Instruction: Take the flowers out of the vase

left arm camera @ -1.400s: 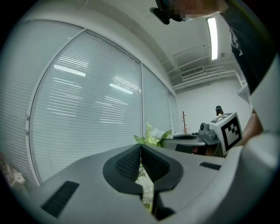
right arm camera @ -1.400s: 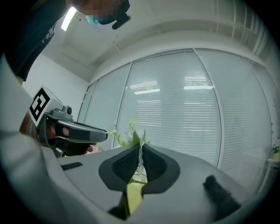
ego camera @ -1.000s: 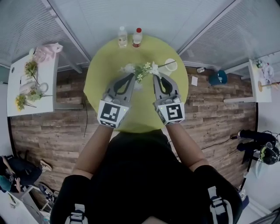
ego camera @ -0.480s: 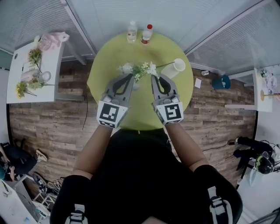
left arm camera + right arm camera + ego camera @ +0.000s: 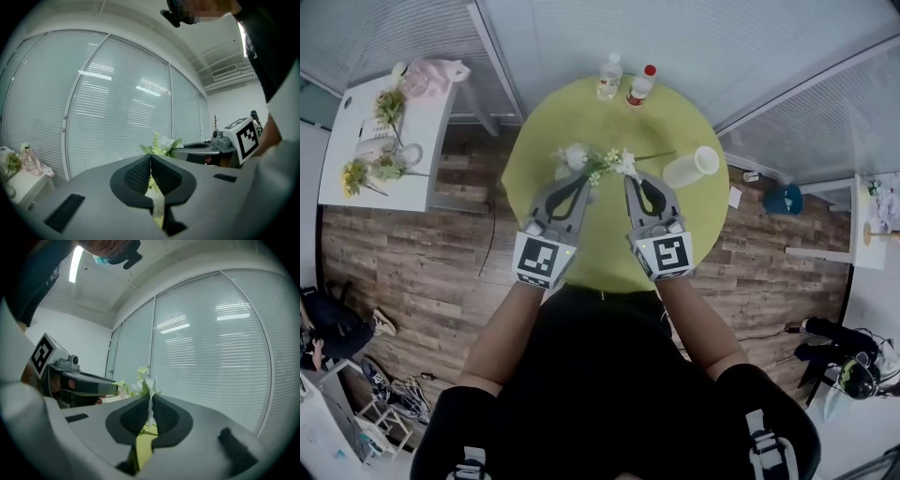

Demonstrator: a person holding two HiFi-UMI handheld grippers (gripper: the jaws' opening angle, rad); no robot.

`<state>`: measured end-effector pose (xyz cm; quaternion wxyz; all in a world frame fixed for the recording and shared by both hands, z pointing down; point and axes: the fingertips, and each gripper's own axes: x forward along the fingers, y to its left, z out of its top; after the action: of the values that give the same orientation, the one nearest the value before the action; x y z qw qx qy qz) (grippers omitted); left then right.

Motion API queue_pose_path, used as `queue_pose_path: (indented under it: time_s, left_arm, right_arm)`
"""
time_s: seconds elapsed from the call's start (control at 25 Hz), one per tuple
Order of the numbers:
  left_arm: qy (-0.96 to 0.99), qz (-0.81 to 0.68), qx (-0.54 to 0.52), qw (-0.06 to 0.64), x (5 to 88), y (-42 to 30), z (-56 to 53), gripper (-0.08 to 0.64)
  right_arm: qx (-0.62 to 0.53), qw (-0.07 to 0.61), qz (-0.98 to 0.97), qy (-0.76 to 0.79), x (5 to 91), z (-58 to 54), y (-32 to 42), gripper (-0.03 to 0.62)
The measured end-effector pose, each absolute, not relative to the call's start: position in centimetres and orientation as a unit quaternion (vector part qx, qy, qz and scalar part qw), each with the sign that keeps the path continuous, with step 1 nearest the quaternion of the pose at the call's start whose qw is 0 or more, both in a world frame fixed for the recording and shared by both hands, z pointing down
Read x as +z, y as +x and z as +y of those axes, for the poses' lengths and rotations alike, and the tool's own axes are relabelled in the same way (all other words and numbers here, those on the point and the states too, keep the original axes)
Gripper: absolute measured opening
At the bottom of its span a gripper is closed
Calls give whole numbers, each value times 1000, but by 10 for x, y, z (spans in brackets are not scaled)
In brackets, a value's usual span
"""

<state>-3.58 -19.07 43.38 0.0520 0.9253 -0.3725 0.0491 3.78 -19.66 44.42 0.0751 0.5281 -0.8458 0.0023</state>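
Note:
A small bunch of white and green flowers (image 5: 598, 161) hangs above the round yellow-green table (image 5: 609, 253), between the two gripper tips. My left gripper (image 5: 582, 180) is shut at the bunch's left end, with blooms (image 5: 161, 144) just beyond its tips (image 5: 151, 158). My right gripper (image 5: 629, 178) is shut on the right end, and a white petal strip runs down between its pads (image 5: 150, 397). One thin stem (image 5: 654, 155) points right toward the white vase (image 5: 690, 167), which lies on its side and apart from both grippers.
Two small bottles (image 5: 608, 77) (image 5: 640, 86) stand at the table's far edge. A white side table (image 5: 422, 178) at the left carries more flowers and glass jars. Wood floor surrounds the round table, with blinds behind it.
Both grippers, still shut with the flowers between them, have drawn toward the person and away from the vase. The vase now lies farther to the right of the bunch.

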Motion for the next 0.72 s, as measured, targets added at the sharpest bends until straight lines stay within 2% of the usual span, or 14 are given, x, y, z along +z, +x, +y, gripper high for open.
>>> queue_pose_path:
  time_s: [0.12,0.72]
  left_arm:
    - [922,-379,52,57,444,-45,-195,14]
    - [905,-410,65,90,507,-81,-209,14]
  right_arm:
    - [6,65,-849,525,452,-203,28,28]
    - [64,123,-856,498,538,-219,7,28]
